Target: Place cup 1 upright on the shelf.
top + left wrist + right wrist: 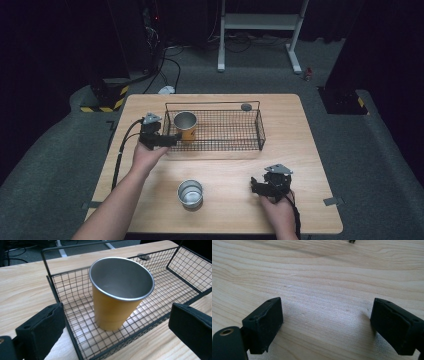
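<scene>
An orange cup [186, 125] with a steel inside stands upright in the left end of a black wire basket [212, 103]. My left gripper [172, 140] hovers at the basket's front left corner and is open. In the left gripper view the orange cup [117, 305] rises beyond the wide-apart jaws of the left gripper [118, 312], inside the basket [162, 297], and nothing touches the pads. A steel cup [190, 193] stands on the table near the front. My right gripper [256, 186] rests low to its right, and the right gripper [327, 310] stands open over bare wood.
A small dark round object [246, 106] lies just behind the basket's back rim, also visible as a dark object [143, 256] in the left gripper view. The wooden table [310, 150] has free room to the basket's right. Cables and a metal stand are on the floor beyond.
</scene>
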Available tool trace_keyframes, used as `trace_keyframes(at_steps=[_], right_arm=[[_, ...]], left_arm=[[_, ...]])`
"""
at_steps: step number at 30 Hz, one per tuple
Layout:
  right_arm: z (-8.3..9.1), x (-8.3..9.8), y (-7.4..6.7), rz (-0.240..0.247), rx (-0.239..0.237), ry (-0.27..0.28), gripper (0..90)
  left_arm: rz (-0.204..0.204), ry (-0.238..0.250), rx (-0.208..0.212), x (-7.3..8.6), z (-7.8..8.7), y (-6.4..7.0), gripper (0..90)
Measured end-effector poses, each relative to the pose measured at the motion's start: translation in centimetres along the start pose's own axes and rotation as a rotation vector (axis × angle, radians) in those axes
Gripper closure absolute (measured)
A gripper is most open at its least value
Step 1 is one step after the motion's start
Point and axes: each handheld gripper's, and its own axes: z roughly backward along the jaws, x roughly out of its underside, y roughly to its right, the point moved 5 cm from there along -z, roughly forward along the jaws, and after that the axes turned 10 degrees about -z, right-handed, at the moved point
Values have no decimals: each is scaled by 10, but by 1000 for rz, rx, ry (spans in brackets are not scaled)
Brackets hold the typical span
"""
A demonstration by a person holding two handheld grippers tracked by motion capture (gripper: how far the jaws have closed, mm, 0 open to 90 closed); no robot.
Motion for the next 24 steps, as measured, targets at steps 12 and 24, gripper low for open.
trace_keyframes(at_steps=[12,24], right_arm=[[0,0,0,0,0,0,109],[0,0,0,-1,0,0,109]], left_arm=[[-1,-5,-3,13,22,-2,25],[15,-33,3,50,35,-8,29]])
